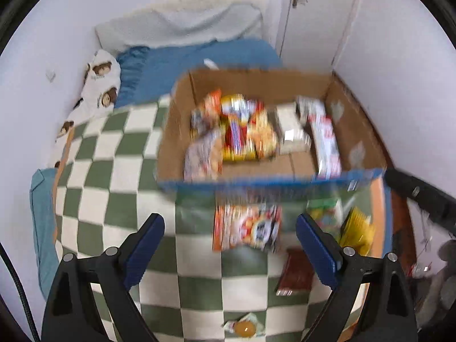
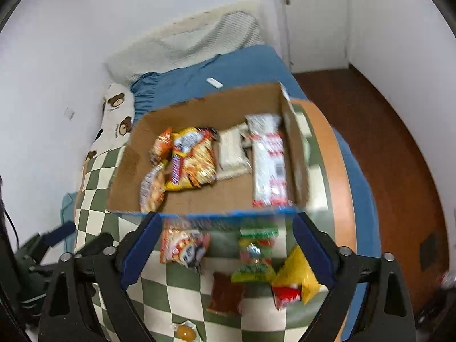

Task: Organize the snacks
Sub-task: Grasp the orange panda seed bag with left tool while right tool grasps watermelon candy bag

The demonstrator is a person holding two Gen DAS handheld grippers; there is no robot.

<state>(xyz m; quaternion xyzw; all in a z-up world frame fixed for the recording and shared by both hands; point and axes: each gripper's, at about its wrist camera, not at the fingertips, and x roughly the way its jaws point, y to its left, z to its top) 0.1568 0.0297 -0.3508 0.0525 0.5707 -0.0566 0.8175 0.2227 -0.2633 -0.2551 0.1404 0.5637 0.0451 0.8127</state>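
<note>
An open cardboard box point(image 1: 176, 131) point(image 2: 125, 176) sits on a green-and-white checkered blanket and holds several snack packs point(image 1: 242, 131) point(image 2: 193, 156). Loose snacks lie in front of it: an orange-red pack point(image 1: 248, 228) point(image 2: 183, 246), a green pack point(image 2: 256, 253), a yellow pack point(image 1: 357, 230) point(image 2: 296, 273), a brown pack point(image 1: 296, 273) point(image 2: 226, 293) and a small jelly cup point(image 1: 245, 329) point(image 2: 185, 332). My left gripper point(image 1: 230, 228) is open and empty above the blanket. My right gripper point(image 2: 226, 228) is open and empty above the loose snacks.
The blanket point(image 1: 114, 156) covers a bed with a blue sheet point(image 1: 199, 57), a bear-print pillow point(image 1: 99, 85) and a white towel point(image 1: 182, 25). White walls flank the bed. Brown floor point(image 2: 384, 142) lies to the right. The left gripper shows at the right wrist view's left edge point(image 2: 57, 235).
</note>
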